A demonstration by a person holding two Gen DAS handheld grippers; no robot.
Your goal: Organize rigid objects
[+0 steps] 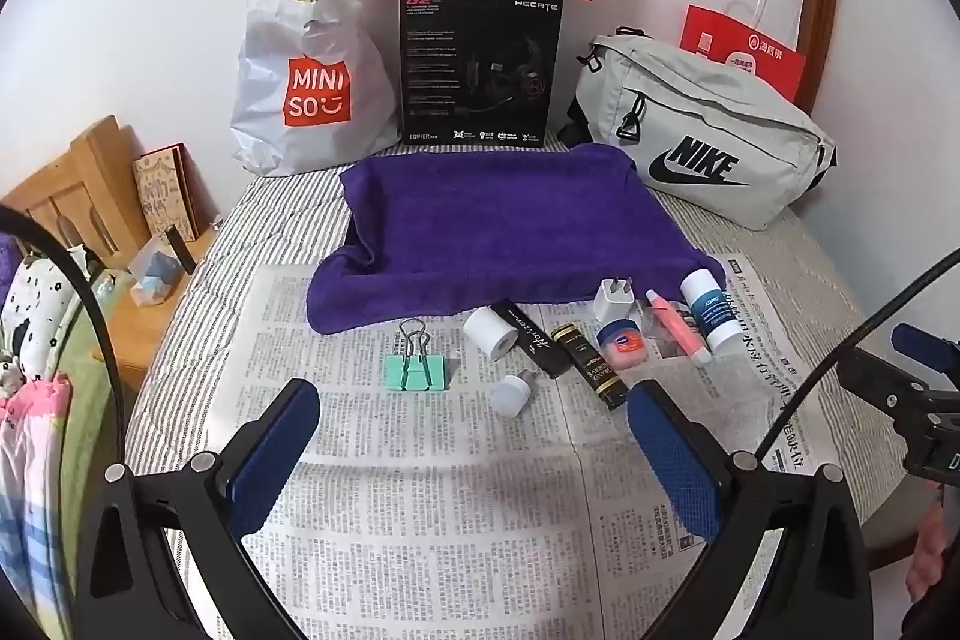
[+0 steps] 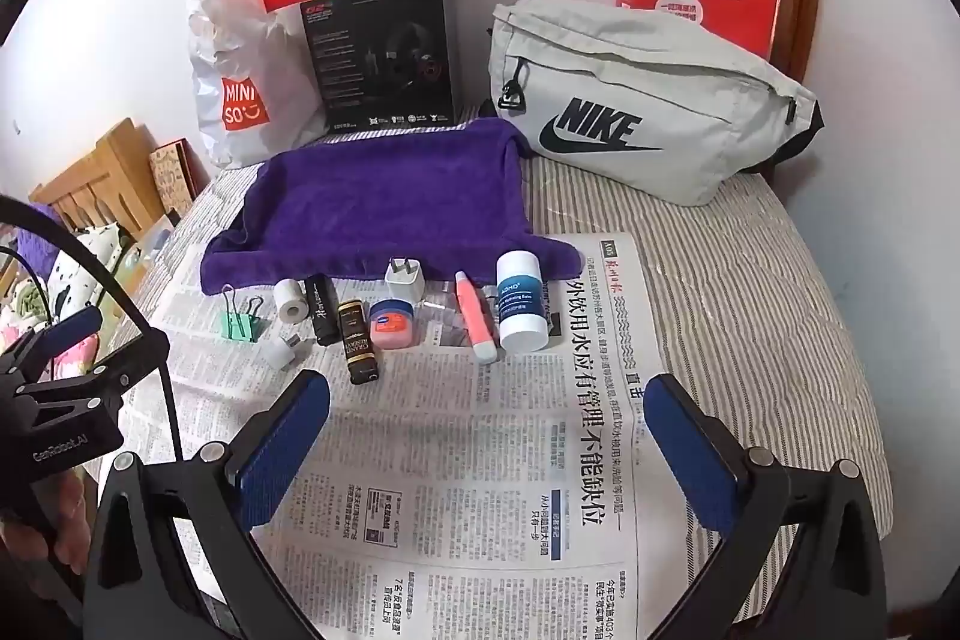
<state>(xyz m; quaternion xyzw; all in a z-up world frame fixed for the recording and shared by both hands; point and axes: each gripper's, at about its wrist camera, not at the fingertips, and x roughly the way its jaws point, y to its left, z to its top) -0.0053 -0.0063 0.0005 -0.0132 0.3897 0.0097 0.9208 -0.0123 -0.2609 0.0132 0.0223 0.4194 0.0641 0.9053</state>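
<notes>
Nothing sorted yet, judging by the layout: all small items sitting loose on the newspaper [image 2: 456,460] covering the bed, none lying on the purple towel [image 1: 504,220] at 12 o'clock.

Items lining up in a rough row along the towel's near edge:
- mint binder clip [image 1: 417,367] at the 9 o'clock end
- white tape roll [image 1: 491,333] leaning against the black Horizon box [image 1: 531,337]
- small white adapter [image 1: 510,394] lying apart, nearer the fingers
- black-and-gold tube [image 1: 591,367]
- pink Vaseline jar [image 1: 621,345]
- white charger plug [image 1: 615,298] touching the towel edge
- pink pen-like stick [image 1: 675,325]
- white-and-blue balm stick [image 2: 521,304] standing upright at the 3 o'clock end

Whole job apparently remaining; destination unclear, towel likely.

Left gripper [image 1: 474,436]: fingers spreading fully wide, gripping nothing, touching nothing, hovering over bare newspaper at 6 o'clock of the row.

Right gripper [image 2: 486,436]: fingers also gaping fully, empty, hanging over newspaper, well short of the balm stick.
</notes>
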